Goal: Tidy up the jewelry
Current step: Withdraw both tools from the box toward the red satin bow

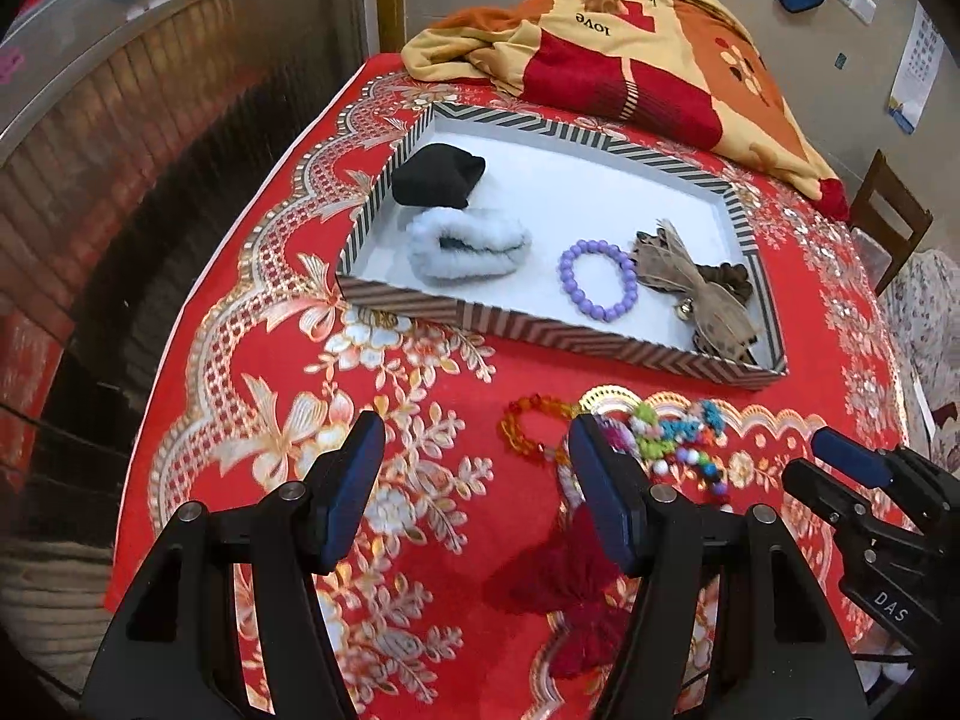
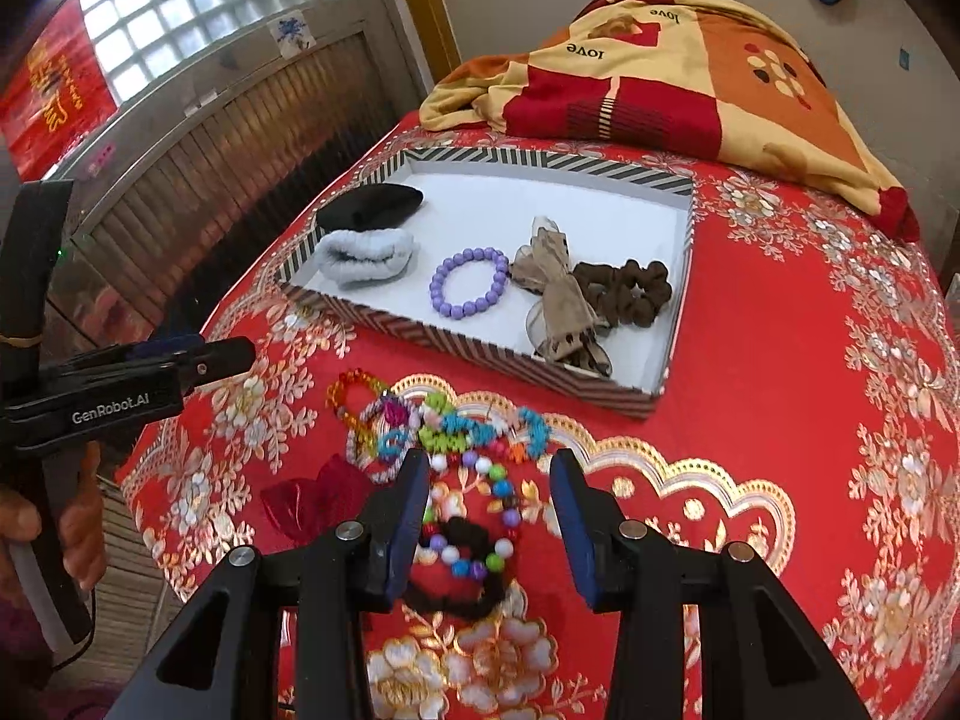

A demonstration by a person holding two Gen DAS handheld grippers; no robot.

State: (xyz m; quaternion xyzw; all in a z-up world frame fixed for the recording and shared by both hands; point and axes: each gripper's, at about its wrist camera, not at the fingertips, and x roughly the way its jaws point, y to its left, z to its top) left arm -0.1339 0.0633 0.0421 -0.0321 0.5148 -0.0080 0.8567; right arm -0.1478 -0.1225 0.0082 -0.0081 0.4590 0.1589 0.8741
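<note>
Right wrist view: right tongs (image 2: 492, 504) gape empty above a multicoloured bead bracelet (image 2: 474, 516); left tongs (image 1: 474, 480) spread wide, empty. Farther off, a striped cardboard tray (image 2: 456, 342) on the red floral worktop (image 2: 780, 360) holds a purple bead bracelet (image 2: 469, 282).

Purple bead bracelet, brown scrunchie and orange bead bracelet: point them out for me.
Purple bead bracelet (image 2: 445, 291): right wrist view, beads on its left arc.
Brown scrunchie (image 2: 624, 294): right wrist view, its ruffled middle.
Orange bead bracelet (image 1: 510, 426): left wrist view, left beads.
</note>
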